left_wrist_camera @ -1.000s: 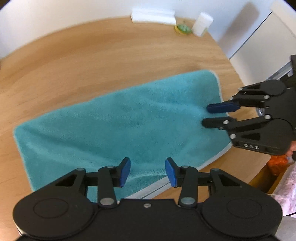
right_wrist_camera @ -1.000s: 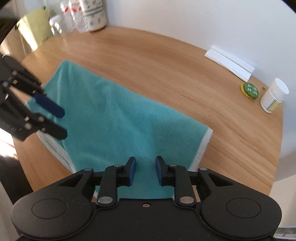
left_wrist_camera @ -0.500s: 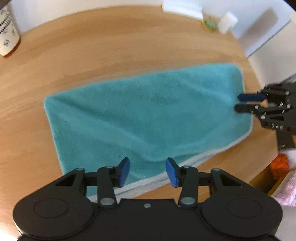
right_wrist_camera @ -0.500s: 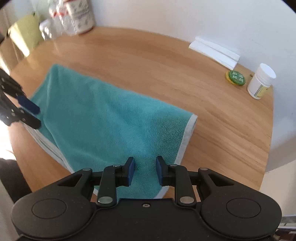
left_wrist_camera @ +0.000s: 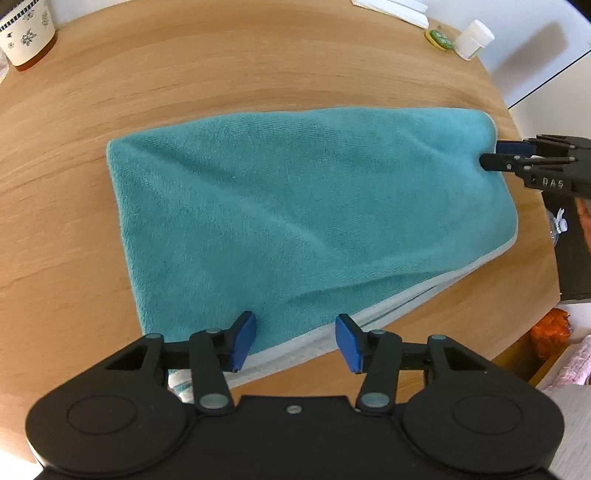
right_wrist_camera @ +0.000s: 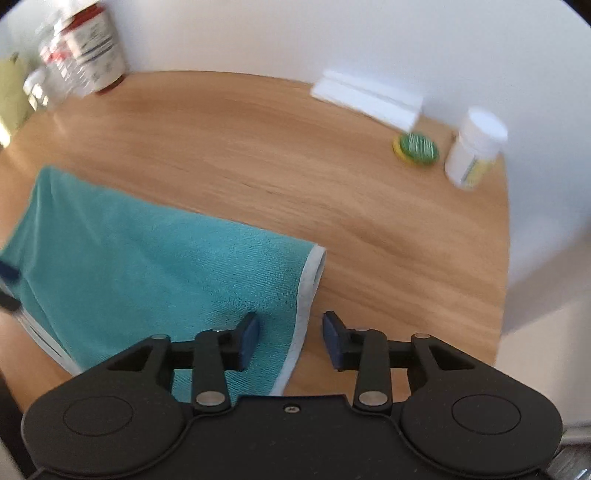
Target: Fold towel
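Observation:
A teal towel (left_wrist_camera: 303, 214) with a pale trim lies flat across the round wooden table (left_wrist_camera: 258, 74), its near long edge showing two layers. My left gripper (left_wrist_camera: 295, 341) hovers open over that near edge, nothing between its blue pads. In the right wrist view the towel (right_wrist_camera: 155, 258) fills the lower left. My right gripper (right_wrist_camera: 290, 341) is open and straddles the towel's white-trimmed short edge without closing on it. From the left wrist view the right gripper (left_wrist_camera: 489, 155) sits at the towel's right end.
A patterned jar (left_wrist_camera: 26, 35) stands at the back left. A white bottle (right_wrist_camera: 474, 151), a green lid (right_wrist_camera: 417, 147) and a white flat box (right_wrist_camera: 369, 98) sit near the wall. The table edge (left_wrist_camera: 535, 295) runs close to the towel's right end.
Both grippers have drawn back and apart, so more of the towel shows. The right gripper left the towel's surface for its short edge and its jaws spread wider.

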